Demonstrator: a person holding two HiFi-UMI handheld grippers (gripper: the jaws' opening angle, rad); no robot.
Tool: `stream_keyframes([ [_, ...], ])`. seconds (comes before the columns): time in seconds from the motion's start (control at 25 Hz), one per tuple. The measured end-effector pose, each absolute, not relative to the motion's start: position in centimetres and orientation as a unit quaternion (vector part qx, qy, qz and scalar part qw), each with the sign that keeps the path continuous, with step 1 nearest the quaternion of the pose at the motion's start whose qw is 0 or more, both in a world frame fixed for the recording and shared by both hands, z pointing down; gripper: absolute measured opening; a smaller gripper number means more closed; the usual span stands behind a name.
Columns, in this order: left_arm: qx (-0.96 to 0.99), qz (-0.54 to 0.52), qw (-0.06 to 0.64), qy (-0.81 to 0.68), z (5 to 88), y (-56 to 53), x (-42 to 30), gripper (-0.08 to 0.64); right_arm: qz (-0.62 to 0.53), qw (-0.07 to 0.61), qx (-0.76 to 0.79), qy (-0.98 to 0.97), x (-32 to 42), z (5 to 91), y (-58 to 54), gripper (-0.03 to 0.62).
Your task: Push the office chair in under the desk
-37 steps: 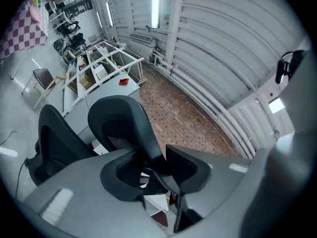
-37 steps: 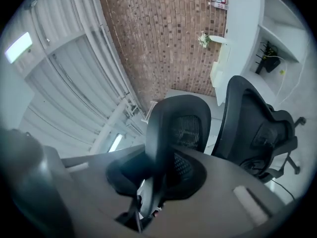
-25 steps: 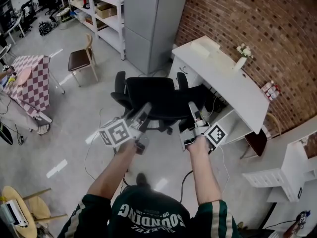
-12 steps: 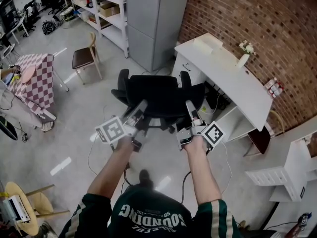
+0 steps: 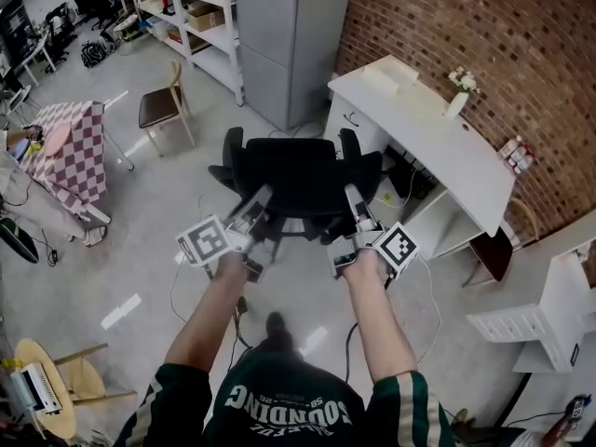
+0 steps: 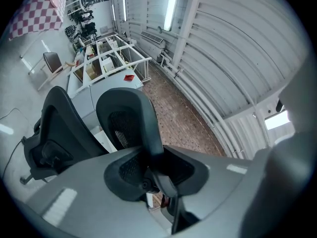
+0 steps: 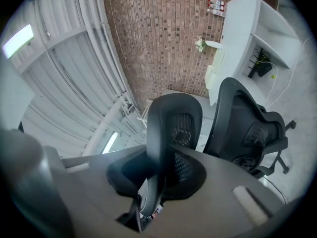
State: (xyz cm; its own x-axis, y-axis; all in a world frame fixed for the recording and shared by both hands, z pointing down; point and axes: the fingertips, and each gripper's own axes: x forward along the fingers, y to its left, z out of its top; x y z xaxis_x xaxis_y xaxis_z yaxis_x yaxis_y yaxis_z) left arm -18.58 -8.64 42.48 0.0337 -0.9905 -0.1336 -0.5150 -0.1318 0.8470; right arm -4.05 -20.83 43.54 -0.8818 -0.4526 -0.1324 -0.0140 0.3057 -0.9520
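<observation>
The left tool [image 5: 259, 199] and the right tool [image 5: 352, 196] both pinch the top edge of the black office chair [image 5: 298, 177]. In the left gripper view the rim of the chair's back sits between that tool's two jaws, and they press on it. In the right gripper view it is the same: the jaws are closed on the rim. The left tool holds the left end of the top edge and the right tool holds the right end.

The chair's back is right at the tools. Its seat and two arm rests are past the tools, away from the person. The chair stands on the grey floor [image 5: 140, 240].

The white worktop [image 5: 438, 152] is ahead and to the right of the right tool, along a brick wall [image 5: 484, 35]. The chair is just beside the worktop and is not under it. A small white vase [image 5: 455, 103] stands on the worktop. A wooden chair [image 5: 164, 106] is far off to the left of the left tool.
</observation>
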Motion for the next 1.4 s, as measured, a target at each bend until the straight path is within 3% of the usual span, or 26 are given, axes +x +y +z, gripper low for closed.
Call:
stream_keyframes([
  [1.0, 0.675, -0.408, 0.344, -0.510, 42.6, -3.4, -11.7, 0.104, -0.546, 0.244, -0.184, 0.780, 3.9, 43.0, -13.7, 0.038],
  [1.4, 0.719, -0.380, 0.367, -0.451, 42.8, 1.8, -14.5, 0.099, -0.519, 0.293, -0.238, 0.767, 2.7, 42.6, -6.0, 0.040],
])
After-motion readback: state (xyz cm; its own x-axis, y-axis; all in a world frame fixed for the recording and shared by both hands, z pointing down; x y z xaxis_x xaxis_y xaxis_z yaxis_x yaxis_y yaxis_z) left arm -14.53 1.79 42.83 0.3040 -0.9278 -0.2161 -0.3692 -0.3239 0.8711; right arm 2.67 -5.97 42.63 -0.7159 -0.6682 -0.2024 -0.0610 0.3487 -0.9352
